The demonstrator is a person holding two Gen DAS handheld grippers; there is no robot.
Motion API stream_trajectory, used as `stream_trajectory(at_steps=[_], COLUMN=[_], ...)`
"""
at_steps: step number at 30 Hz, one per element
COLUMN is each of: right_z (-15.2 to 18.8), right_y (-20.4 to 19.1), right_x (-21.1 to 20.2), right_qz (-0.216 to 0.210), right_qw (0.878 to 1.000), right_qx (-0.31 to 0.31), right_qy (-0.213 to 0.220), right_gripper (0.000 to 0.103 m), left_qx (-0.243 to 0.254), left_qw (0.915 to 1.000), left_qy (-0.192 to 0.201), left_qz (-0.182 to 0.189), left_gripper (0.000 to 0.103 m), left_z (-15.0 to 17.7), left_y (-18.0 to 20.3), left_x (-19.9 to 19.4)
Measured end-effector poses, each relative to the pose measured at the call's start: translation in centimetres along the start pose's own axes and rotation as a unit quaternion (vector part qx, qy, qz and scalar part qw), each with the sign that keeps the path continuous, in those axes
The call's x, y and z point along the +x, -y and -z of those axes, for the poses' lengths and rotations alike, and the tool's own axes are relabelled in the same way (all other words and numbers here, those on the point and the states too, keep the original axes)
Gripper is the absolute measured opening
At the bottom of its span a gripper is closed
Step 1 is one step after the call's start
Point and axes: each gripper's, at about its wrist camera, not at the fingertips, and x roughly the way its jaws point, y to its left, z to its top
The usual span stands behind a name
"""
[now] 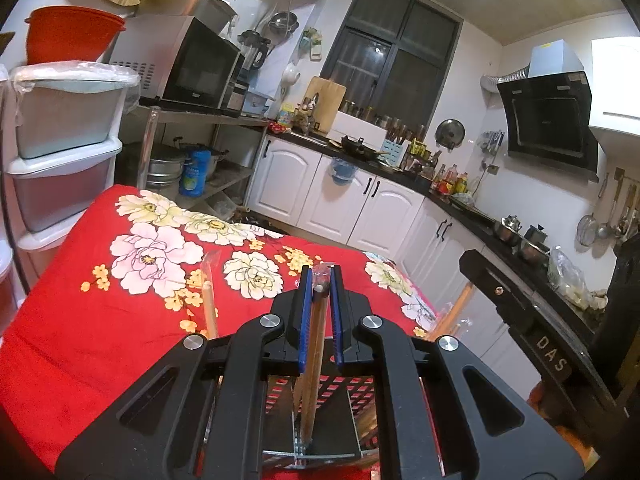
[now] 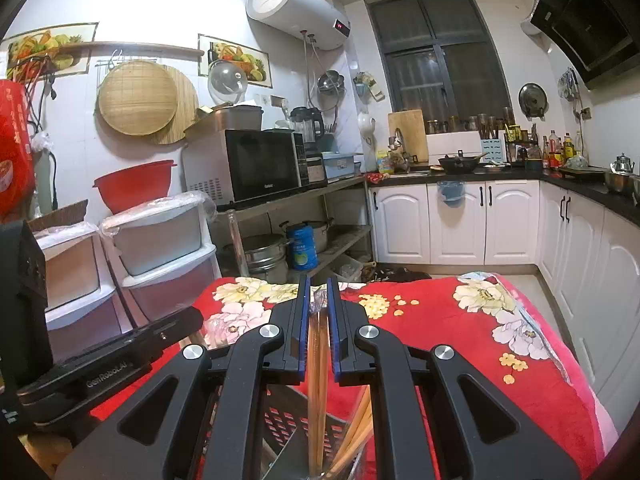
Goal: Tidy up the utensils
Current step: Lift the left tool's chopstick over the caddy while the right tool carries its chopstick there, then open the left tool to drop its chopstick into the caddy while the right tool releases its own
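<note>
A: Right, your left gripper point(image 1: 321, 280) is clamped narrow on a wooden-handled utensil point(image 1: 314, 360) in clear wrap, hanging down toward the black slotted holder point(image 1: 320, 400) at six o'clock of that view.

B: And the right?

A: Your right gripper point(image 2: 318, 292) is pinched on wrapped chopsticks point(image 2: 317, 380), their tips over a clear cup point(image 2: 352, 440) that already holds more sticks, at five o'clock. Both sit on the red floral cloth point(image 2: 460, 340).

B: How should you finish it?

A: I'd say keep each piece upright and lower until the tips are well inside the rim before you ease the jaws apart. Watch the wrap; it may cling to the blue pads.

B: Anything left?

A: One wrapped stick point(image 1: 210, 304) lies on the cloth at nine o'clock of the left view.
</note>
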Motion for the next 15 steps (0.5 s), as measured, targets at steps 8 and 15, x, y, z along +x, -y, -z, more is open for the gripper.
stream_trajectory(at_steps=[8, 15], right_z=[1.5, 2.3], right_y=[0.2, 0.7], right_x=[1.0, 0.5], right_qz=[0.014, 0.026], right_qw=[1.000, 0.999], right_qx=[0.002, 0.006], right_qy=[-0.011, -0.026], right_gripper=[0.009, 0.009], left_qx=[0.000, -0.002], left_qw=[1.0000, 0.9998], left_qy=[-0.007, -0.017], left_qz=[0.000, -0.001], left_gripper=[0.004, 0.004], left_z=[0.7, 1.3], left_y=[-0.2, -0.4], left_x=[0.1, -0.1])
